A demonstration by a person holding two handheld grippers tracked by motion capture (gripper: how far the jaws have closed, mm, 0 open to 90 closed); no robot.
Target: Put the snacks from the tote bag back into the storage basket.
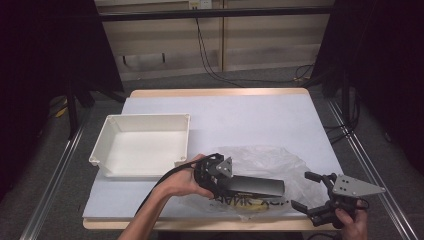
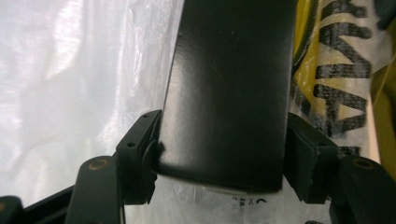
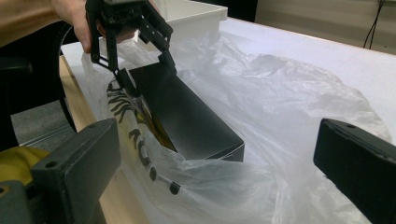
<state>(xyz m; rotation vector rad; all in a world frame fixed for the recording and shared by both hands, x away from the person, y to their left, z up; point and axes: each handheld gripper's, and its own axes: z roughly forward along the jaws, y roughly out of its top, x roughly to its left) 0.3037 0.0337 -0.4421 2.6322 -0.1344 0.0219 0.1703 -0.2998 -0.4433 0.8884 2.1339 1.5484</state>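
Your left claw (image 1: 226, 182) is clamped on one end of the black box (image 1: 255, 186); in the left gripper view its two pads press the box's (image 2: 229, 93) long sides, one on each. The box lies flat near the front edge of the table (image 1: 260, 115), resting on a crumpled clear plastic bag (image 1: 270, 160) with black lettering on yellow showing beside it. In the right gripper view the far end of the box (image 3: 187, 116) pokes out of the bag's (image 3: 280, 107) folds while your left claw (image 3: 142, 77) grips the other end. Your right claw (image 1: 306, 191) sits just right of the bag, its jaws spread wide with nothing between them. A white tray (image 1: 145, 120) stands on the table to the left, apart from the bag.
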